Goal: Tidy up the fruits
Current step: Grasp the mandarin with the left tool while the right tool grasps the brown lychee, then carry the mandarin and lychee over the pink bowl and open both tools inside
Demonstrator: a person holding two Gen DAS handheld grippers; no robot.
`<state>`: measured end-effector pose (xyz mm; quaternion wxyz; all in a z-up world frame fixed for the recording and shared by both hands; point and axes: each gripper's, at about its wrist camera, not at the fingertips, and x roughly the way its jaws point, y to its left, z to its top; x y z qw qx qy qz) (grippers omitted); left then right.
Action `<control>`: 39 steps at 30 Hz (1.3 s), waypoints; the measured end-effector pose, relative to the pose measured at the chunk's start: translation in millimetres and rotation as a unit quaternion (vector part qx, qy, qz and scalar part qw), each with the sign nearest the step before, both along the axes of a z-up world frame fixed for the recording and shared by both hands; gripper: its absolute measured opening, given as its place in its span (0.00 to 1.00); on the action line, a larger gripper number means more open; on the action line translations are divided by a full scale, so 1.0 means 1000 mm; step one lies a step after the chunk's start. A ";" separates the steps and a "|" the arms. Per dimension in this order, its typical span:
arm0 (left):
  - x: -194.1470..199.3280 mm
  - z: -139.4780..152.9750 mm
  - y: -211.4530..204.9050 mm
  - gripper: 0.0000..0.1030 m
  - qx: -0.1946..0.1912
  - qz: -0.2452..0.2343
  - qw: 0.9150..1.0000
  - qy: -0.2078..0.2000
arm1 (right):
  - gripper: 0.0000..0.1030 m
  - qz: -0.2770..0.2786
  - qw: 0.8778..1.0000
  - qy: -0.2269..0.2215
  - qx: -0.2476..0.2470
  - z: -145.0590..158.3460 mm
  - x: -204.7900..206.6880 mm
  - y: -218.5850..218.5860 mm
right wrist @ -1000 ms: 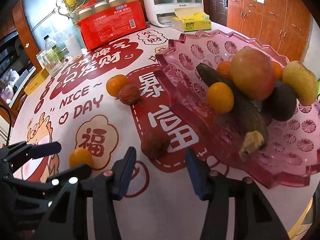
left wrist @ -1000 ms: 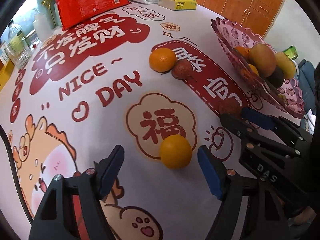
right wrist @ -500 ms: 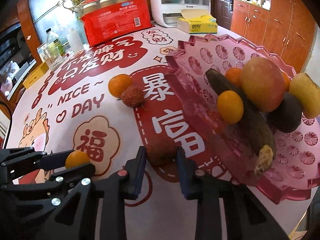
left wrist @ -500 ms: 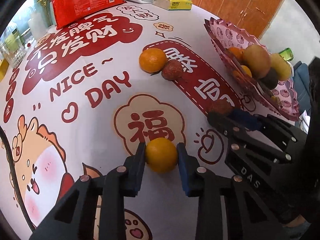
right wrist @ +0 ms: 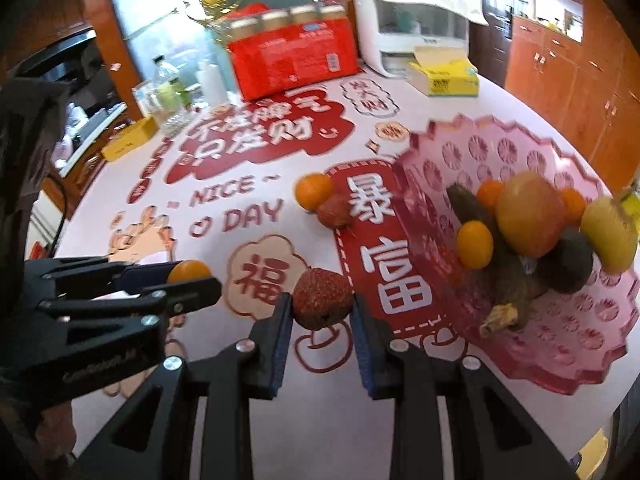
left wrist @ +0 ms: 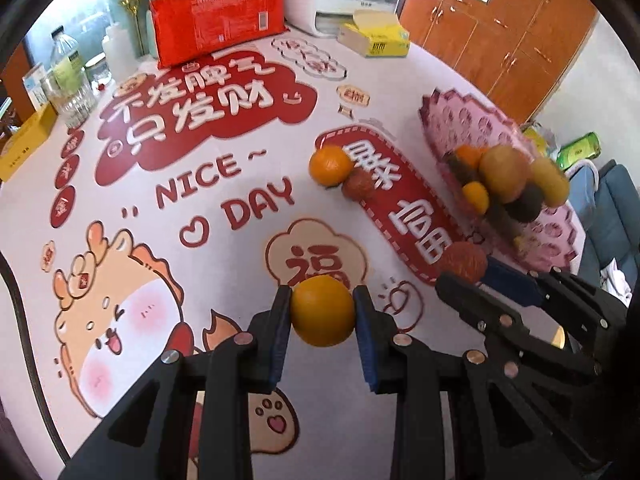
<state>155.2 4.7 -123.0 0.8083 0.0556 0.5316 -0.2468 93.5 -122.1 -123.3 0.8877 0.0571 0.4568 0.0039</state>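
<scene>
My left gripper [left wrist: 322, 312] is shut on a small orange [left wrist: 322, 310] and holds it above the printed tablecloth. My right gripper [right wrist: 322, 304] is shut on a rough red lychee [right wrist: 322, 299], also lifted off the cloth. In the left wrist view the right gripper [left wrist: 470, 270] shows with its lychee [left wrist: 464, 260]. Another orange [left wrist: 330, 164] and a second lychee [left wrist: 357, 185] lie together mid-table. The pink fruit tray [right wrist: 500, 144] at the right holds several fruits, among them a large apple [right wrist: 530, 214].
A red drinks pack [left wrist: 216, 12], a white appliance [right wrist: 416, 28] and a yellow tissue box [left wrist: 376, 38] stand at the far edge. Bottles [left wrist: 66, 76] and a yellow box [left wrist: 24, 144] are at the far left. Wooden cabinets are behind.
Both grippers closed on their fruits from open a second ago, then lifted them off the cloth; the views have risen and tilted up.
</scene>
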 end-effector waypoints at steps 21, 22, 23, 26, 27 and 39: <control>-0.023 0.113 -0.086 0.28 -0.027 0.010 0.996 -0.080 | 0.28 0.012 0.995 -0.096 -0.040 0.118 -0.027 -0.087; -0.022 0.115 -0.095 0.28 -0.029 0.009 0.996 -0.083 | 0.28 0.007 0.994 -0.098 -0.040 0.121 -0.026 -0.094; -0.022 0.116 -0.100 0.28 -0.029 0.009 0.996 -0.085 | 0.28 0.003 0.994 -0.100 -0.040 0.124 -0.026 -0.103; -0.020 0.119 -0.123 0.28 -0.031 0.009 0.995 -0.090 | 0.28 -0.010 0.993 -0.106 -0.044 0.129 -0.024 -0.130; -0.018 0.118 -0.130 0.28 -0.032 0.010 0.995 -0.090 | 0.28 -0.013 0.993 -0.106 -0.046 0.130 -0.024 -0.137; 0.016 0.081 -0.199 0.28 -0.018 0.044 0.996 -0.071 | 0.28 -0.010 0.997 -0.061 -0.045 0.099 0.013 -0.209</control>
